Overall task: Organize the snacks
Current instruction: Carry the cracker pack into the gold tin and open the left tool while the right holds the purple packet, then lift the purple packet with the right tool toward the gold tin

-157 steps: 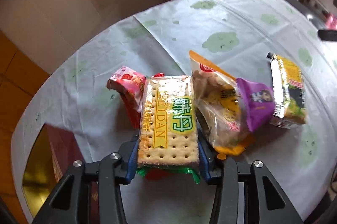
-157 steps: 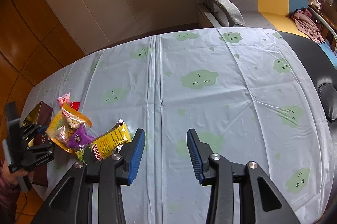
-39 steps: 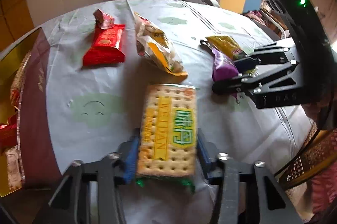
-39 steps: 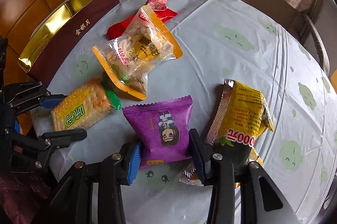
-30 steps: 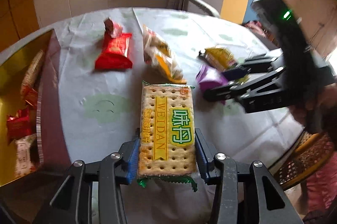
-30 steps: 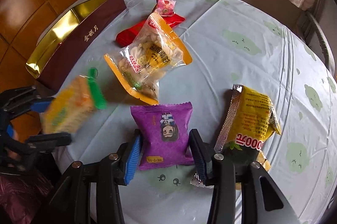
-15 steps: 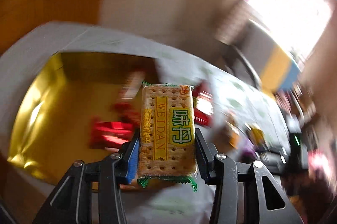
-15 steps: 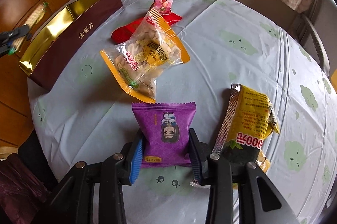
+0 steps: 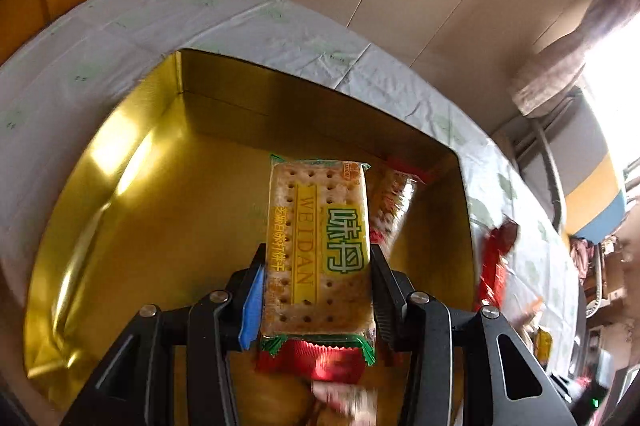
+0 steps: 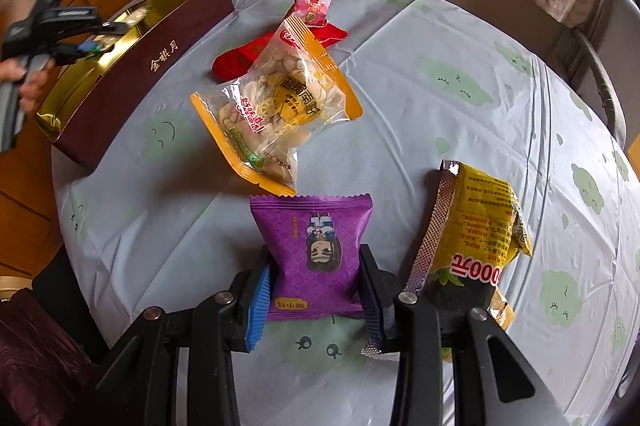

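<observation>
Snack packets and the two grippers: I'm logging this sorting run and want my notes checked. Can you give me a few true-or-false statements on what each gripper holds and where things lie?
1. The left gripper grips the cracker packet above the gold-lined box. True.
2. The right gripper is open and holds nothing. False: it is shut on the purple packet.
3. The yellow packet lies on the tablecloth to the right of the purple packet. True.
4. The box is empty. False: other wrapped snacks lie in it beside and below the cracker packet.
5. The clear orange-edged nut bag sits inside the box. False: it lies on the tablecloth, partly over a red packet.
</observation>
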The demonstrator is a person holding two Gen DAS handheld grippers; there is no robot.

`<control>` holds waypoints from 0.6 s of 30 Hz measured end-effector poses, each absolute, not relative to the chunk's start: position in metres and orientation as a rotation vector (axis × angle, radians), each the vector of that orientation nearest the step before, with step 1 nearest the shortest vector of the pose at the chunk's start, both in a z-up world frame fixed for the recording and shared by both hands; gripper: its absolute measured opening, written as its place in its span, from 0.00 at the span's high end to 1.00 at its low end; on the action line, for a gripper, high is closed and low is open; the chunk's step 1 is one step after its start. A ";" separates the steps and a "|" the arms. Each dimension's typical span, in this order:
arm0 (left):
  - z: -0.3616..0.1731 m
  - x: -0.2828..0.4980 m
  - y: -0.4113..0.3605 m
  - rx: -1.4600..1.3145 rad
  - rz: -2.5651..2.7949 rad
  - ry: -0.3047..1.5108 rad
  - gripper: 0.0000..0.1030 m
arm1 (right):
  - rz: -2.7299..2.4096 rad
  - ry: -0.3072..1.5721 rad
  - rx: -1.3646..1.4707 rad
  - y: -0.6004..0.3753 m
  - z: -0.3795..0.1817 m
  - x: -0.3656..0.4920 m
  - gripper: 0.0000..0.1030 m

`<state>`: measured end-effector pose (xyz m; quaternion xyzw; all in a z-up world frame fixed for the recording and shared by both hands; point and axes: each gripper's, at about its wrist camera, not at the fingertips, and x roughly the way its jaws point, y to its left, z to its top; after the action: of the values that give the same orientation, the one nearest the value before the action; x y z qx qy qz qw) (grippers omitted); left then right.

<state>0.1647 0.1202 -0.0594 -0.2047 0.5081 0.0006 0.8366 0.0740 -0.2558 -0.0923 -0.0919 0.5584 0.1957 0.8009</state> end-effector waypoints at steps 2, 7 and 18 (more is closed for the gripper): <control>-0.066 0.181 0.117 -0.419 0.003 1.090 0.55 | 0.420 1.197 -0.196 -0.256 -0.093 0.074 0.61; -0.069 0.199 0.112 -0.375 0.011 1.083 0.48 | 0.421 1.198 -0.196 -0.257 -0.093 0.075 0.61; -0.040 0.124 0.100 -0.262 0.075 0.979 0.37 | 0.417 1.183 -0.240 -0.251 -0.092 0.073 0.61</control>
<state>0.1238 0.1004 -0.0395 -0.1256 0.4686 0.0360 0.8737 0.0728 -0.2510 -0.0922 -0.1121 0.5522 0.1948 0.8028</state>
